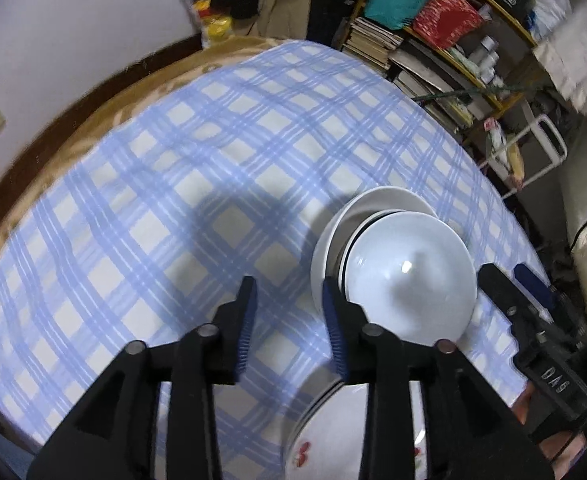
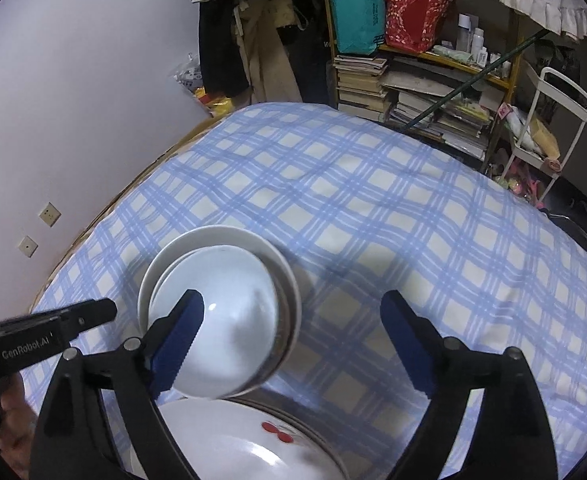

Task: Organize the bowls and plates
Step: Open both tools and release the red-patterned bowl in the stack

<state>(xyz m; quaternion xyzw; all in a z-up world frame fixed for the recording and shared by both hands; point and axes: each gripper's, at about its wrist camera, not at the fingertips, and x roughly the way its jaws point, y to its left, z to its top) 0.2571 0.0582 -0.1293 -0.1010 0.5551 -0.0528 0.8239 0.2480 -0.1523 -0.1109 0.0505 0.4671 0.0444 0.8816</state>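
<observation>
Both sets of fingers stand parted and empty: the left gripper narrowly, the right gripper wide. A white bowl sits mouth-up, nested in another bowl on the checked cloth, just beyond a flower-printed plate. Each gripper angles steeply down.
</observation>
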